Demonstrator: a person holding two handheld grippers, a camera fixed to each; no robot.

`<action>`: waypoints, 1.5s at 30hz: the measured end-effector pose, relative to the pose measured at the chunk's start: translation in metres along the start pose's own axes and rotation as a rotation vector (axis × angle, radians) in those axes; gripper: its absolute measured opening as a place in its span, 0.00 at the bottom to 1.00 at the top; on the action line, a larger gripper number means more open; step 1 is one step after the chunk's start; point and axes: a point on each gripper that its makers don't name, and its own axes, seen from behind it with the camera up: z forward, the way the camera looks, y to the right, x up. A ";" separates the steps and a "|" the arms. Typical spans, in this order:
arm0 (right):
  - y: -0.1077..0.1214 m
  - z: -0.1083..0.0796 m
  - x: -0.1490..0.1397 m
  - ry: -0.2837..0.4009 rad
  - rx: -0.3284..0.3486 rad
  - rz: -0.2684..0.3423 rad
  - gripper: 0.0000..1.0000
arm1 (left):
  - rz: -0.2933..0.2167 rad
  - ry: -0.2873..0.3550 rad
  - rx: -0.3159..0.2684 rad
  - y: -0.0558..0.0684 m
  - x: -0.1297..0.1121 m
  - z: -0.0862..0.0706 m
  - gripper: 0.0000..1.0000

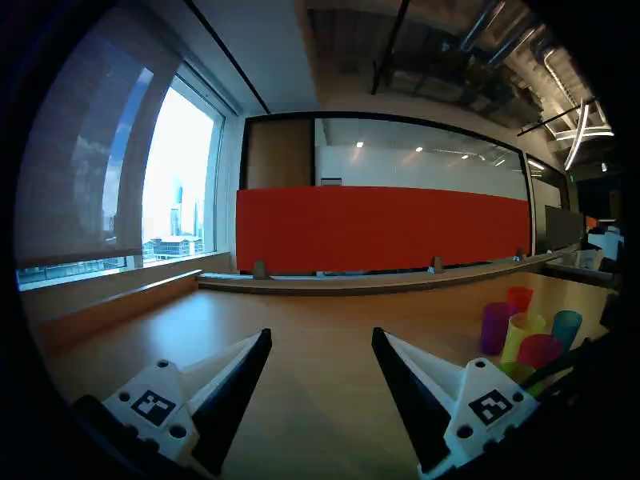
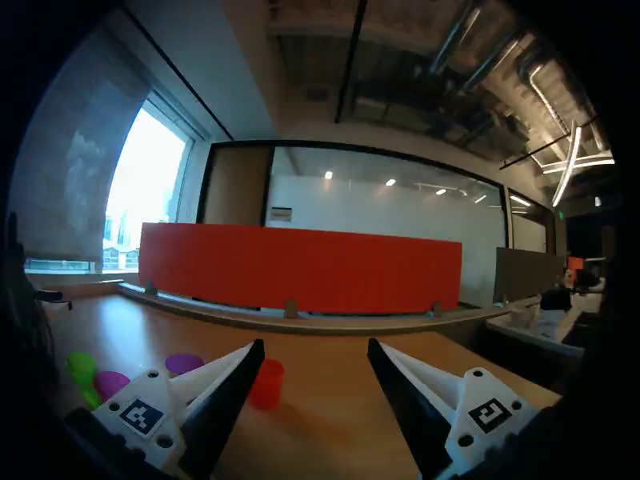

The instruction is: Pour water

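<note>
Cups (image 1: 524,332) stand upright in a coloured cluster on the table (image 1: 320,304), near the left tongs (image 1: 320,332) and off to their right. A red cup (image 2: 266,384) sits just ahead of the right tongs (image 2: 314,342), slightly left of their gap, and looks the easier reach. Both tongs gape wide, holding nothing. Which cup holds water I cannot tell.

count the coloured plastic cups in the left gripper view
6, clustered on the right: red plastic cup farthest, purple cup, yellow cup, teal cup, pink cup nearer, green cup nearest, partly hidden. More may be hidden.
</note>
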 end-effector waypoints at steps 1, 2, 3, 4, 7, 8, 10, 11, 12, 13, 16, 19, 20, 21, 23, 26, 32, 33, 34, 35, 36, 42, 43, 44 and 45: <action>0.000 0.001 -0.002 0.002 0.001 0.005 1.00 | 0.000 0.000 0.000 0.000 0.000 0.000 0.93; 0.000 0.002 -0.003 0.004 0.002 0.010 1.00 | 0.000 0.000 0.000 0.000 0.000 0.000 0.93; 0.000 0.004 -0.005 0.005 0.003 0.015 1.00 | -0.001 0.000 0.000 0.000 0.000 0.000 0.93; 0.000 0.005 -0.007 0.007 0.004 0.022 1.00 | 0.000 0.000 0.000 0.000 0.000 0.000 0.93; 0.000 0.009 -0.013 0.007 0.008 0.039 1.00 | 0.000 0.000 0.000 0.000 0.000 0.000 0.93; 0.000 0.010 -0.015 0.007 0.010 0.043 1.00 | 0.000 0.000 0.000 0.000 0.000 0.000 0.93; 0.000 0.013 -0.020 0.004 0.013 0.047 1.00 | 0.000 0.000 0.000 0.000 0.000 0.000 0.93; 0.001 0.014 -0.022 0.002 0.014 0.047 1.00 | -0.001 0.000 0.000 0.000 0.000 0.000 0.93; 0.002 0.015 -0.024 0.001 0.014 0.047 1.00 | -0.001 0.000 0.000 0.000 0.000 0.000 0.93; 0.004 0.015 -0.027 0.000 0.010 0.048 1.00 | 0.000 0.000 0.000 0.000 0.000 0.000 0.93; 0.010 0.017 -0.035 -0.002 -0.002 0.054 1.00 | 0.000 0.000 0.000 0.000 0.000 0.000 0.93; 0.015 0.017 -0.044 -0.009 -0.009 0.066 1.00 | 0.000 0.000 0.000 0.000 0.000 0.000 0.93; 0.016 0.017 -0.047 -0.012 -0.010 0.071 1.00 | 0.000 0.000 0.000 0.000 0.000 0.000 0.93; 0.017 0.017 -0.049 -0.015 -0.011 0.075 1.00 | 0.000 0.000 0.000 0.000 0.000 0.001 0.93; 0.019 0.018 -0.053 -0.023 -0.015 0.080 1.00 | 0.000 0.000 0.000 0.000 0.000 0.001 0.93; 0.024 0.020 -0.061 -0.034 -0.026 0.080 1.00 | 0.000 0.000 0.000 0.000 0.000 0.001 0.93; 0.025 0.022 -0.068 -0.053 -0.027 0.072 1.00 | 0.000 0.000 0.000 0.000 0.000 0.001 0.93; 0.024 0.023 -0.069 -0.056 -0.026 0.070 1.00 | 0.000 0.000 0.000 0.000 0.000 0.001 0.93; 0.024 0.024 -0.069 -0.058 -0.024 0.068 1.00 | 0.000 0.000 0.000 0.000 0.000 0.001 0.93; 0.023 0.024 -0.069 -0.060 -0.023 0.066 1.00 | 0.000 0.000 0.000 0.001 0.000 0.001 0.93; 0.023 0.025 -0.070 -0.062 -0.022 0.064 1.00 | 0.000 0.000 0.000 0.001 0.000 0.001 0.93; 0.022 0.026 -0.072 -0.073 -0.014 0.064 1.00 | 0.000 0.000 0.000 0.000 0.000 0.000 0.93; 0.022 0.026 -0.071 -0.073 -0.013 0.064 1.00 | 0.000 0.000 0.000 0.000 0.000 0.000 0.93; 0.021 0.026 -0.071 -0.074 -0.012 0.065 1.00 | 0.000 0.000 0.000 0.000 0.000 0.000 0.93; 0.021 0.026 -0.071 -0.074 -0.012 0.065 1.00 | 0.000 0.000 0.000 0.000 0.000 0.000 0.93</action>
